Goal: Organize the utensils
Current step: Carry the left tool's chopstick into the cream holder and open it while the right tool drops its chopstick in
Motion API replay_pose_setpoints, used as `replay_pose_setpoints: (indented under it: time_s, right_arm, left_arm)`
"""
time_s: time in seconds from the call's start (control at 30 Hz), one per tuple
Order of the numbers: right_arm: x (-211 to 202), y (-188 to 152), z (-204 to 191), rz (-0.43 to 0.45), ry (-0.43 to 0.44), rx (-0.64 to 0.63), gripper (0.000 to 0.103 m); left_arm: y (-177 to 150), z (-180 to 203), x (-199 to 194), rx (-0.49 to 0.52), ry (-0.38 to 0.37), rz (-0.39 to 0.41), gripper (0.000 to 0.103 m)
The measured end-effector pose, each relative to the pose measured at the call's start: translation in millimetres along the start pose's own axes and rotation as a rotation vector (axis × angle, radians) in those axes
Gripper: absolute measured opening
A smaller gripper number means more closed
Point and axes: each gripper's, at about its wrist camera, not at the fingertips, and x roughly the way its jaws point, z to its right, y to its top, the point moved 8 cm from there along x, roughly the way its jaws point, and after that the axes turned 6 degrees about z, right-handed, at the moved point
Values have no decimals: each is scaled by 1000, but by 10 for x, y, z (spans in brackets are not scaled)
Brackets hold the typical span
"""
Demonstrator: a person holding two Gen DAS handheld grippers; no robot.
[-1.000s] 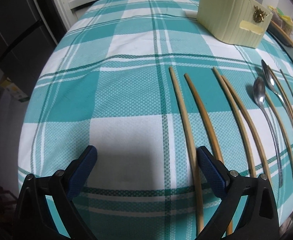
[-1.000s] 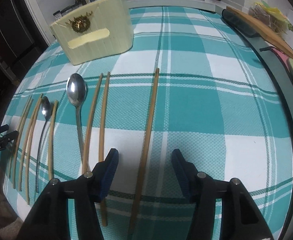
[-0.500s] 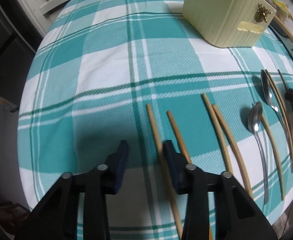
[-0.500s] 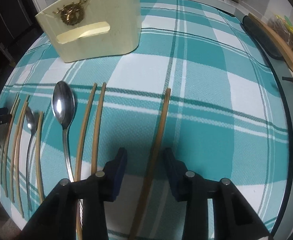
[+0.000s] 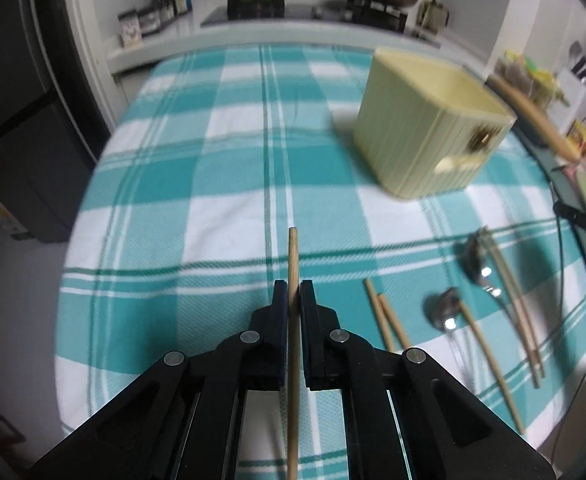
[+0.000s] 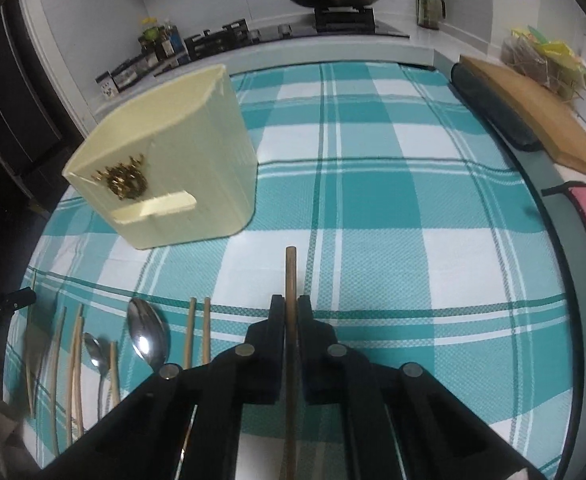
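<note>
Black jaws of the left gripper (image 5: 293, 287) pinch one wooden chopstick (image 5: 292, 256) and those of the right gripper (image 6: 290, 302) pinch a darker chopstick (image 6: 290, 272), both lifted above the checked tablecloth (image 5: 229, 184), with the cream holder (image 5: 429, 136) towards its far edge, spoons (image 6: 147, 334) along its near edge
</note>
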Motion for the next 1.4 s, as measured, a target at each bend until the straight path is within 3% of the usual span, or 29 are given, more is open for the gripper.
replay_pose_setpoints:
  time_s: [0.33,0.6,0.87,1.13,1.27,1.4]
  right_arm:
    - [-1224,173,-333,200,78,-64,6]
    - [-1713,454,-669,381,63,-159,5]
    - [-1755,1000,-878,413,89,-192,5]
    - [-1752,1655,-1017,487,102,-178,5]
    - [-1648,1916,-1069,560,100,-158,5]
    - [-1223,1984,-1100,524,86,-165,5]
  left_arm:
    - [297,60,-1165,-5,-79,237,4]
    - [577,188,-1444,-11,-105,309,4]
    - [1126,409,-1598,6,-141,347,4]
    - [1963,824,-1746,25,-175,484,4]
    - [2200,1055,-1463,46,-133,516,4]
    - [2221,1181,-909,36,-121,432,4]
